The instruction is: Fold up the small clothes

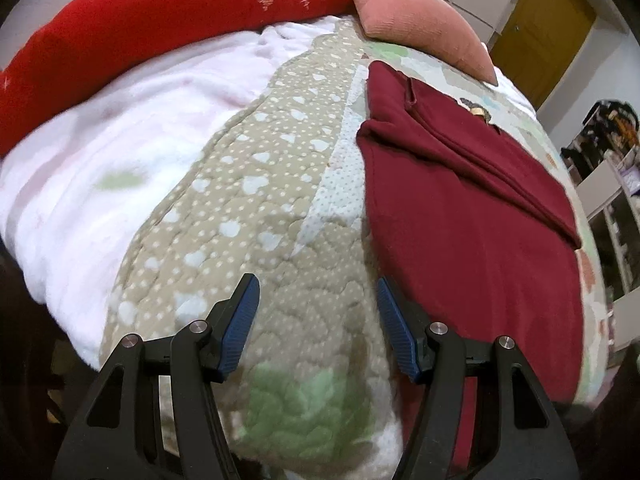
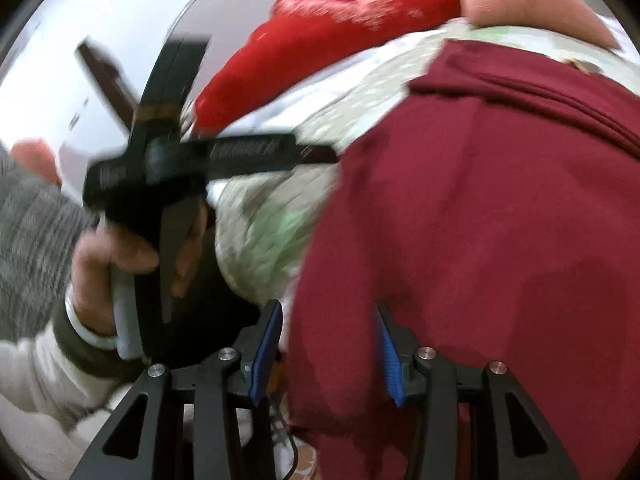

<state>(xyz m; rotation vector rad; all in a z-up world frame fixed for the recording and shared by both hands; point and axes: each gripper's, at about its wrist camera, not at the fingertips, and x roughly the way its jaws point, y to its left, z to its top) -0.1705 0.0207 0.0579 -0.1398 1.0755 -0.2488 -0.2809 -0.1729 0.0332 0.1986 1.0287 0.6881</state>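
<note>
I take the quilted bedspread (image 1: 248, 208) as my landmark: the maroon garment (image 1: 460, 220) lies flat on its right-hand half, partly folded, with a doubled band of cloth crossing its far end below the pink pillow (image 1: 420, 20). Its long axis runs from the near edge of the bedspread away toward that pillow, the banded end pointing away from me. My right gripper (image 2: 328, 344) is the nearer one, I judge: the garment's near left edge sits between its spread blue pads (image 2: 266, 356), and I cannot see them pressing the cloth through the blur. My left gripper (image 1: 316, 328) hangs over bare quilt just left of the garment's long left edge, jaws spread and empty. The next grab turns on that left edge, lying to the right of my left jaws.
</note>
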